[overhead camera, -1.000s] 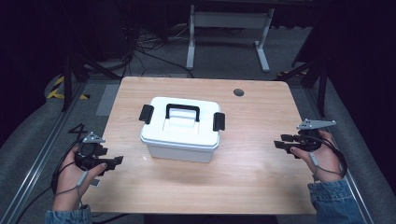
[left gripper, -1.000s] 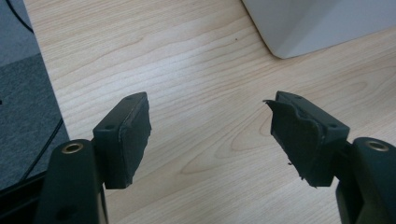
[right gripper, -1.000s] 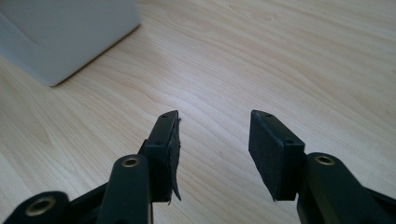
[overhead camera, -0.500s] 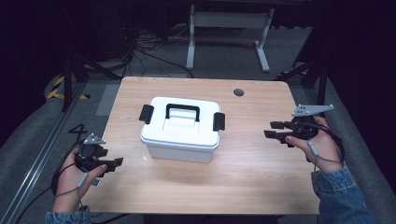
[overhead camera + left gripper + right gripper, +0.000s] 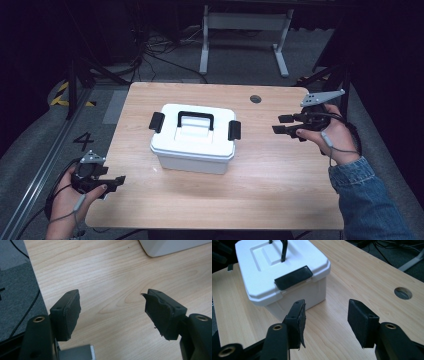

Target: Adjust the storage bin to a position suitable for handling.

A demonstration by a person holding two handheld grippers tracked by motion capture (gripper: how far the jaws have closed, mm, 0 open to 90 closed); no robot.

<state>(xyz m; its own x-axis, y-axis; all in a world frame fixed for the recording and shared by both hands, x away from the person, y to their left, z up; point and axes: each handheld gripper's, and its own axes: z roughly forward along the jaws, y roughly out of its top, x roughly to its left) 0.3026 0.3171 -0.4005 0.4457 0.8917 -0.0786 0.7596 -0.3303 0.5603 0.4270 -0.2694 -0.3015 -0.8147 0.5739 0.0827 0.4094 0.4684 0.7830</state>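
**Right gripper lifted toward the latched white box**

The only writing legible was a painted "4" (image 5: 83, 140) on the floor, off the table's edge just ahead of the left gripper (image 5: 116, 183). The white box (image 5: 194, 137) bore no readable label or brand.

The box sat on the wooden table (image 5: 280, 175), well ahead of the right gripper (image 5: 281, 124) in the direction its jaws pointed, apart from it. In the right gripper view the box's black side latch (image 5: 293, 277) lay straight beyond the right gripper's tips, and the upright black handle (image 5: 284, 250) stood further on. The table's round cable hole (image 5: 403, 293) lay off to the other side of those jaws.

Since the earlier frames the right gripper had risen and moved nearer the box; its jaws had just been opening and stood wide, with nothing between them. The left gripper kept its place at the near corner, jaws spread and empty above bare wood, a corner of the box far ahead of them
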